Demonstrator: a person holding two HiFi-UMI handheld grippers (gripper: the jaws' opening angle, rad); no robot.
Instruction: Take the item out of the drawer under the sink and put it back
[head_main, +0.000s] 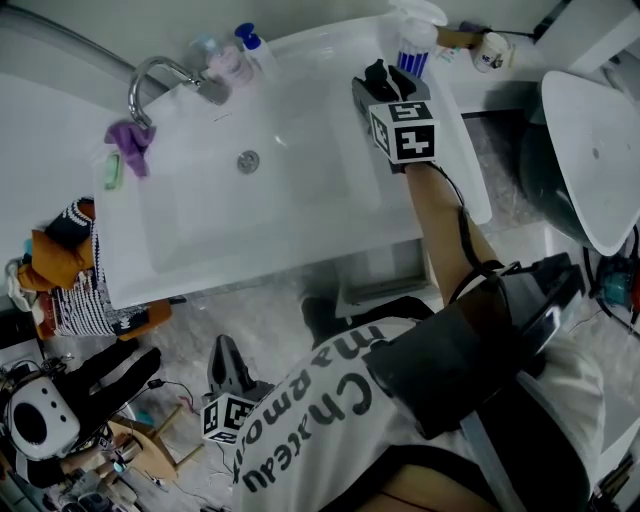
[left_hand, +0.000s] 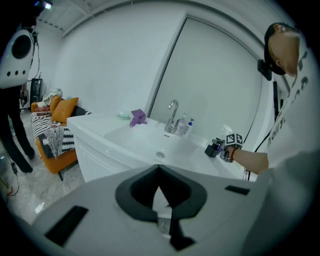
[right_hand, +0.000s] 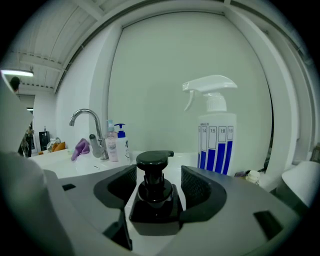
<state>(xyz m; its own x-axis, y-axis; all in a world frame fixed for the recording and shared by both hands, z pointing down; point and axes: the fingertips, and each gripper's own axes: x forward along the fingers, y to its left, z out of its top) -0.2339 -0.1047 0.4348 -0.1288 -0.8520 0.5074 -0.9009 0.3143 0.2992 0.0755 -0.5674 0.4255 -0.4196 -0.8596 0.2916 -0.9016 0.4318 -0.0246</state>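
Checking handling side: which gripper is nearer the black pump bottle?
Right. The black pump bottle stands between the open jaws of the right gripper; the left gripper hangs low, below the sink.

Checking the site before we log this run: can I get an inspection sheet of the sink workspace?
Surface: white sink counter, basin bare apart from the drain.
Job's things: black pump bottle upright on the counter's right side; drawer under the sink not clearly seen.
Clutter: spray bottle behind it; purple cloth and small bottles by the faucet.
Grippers: right gripper jaws apart around the pump bottle, pads not pressing; left gripper shut, empty, held low.
Cables: black cable along the right forearm.
Surroundings: orange sofa with a striped blanket, left of the sink.
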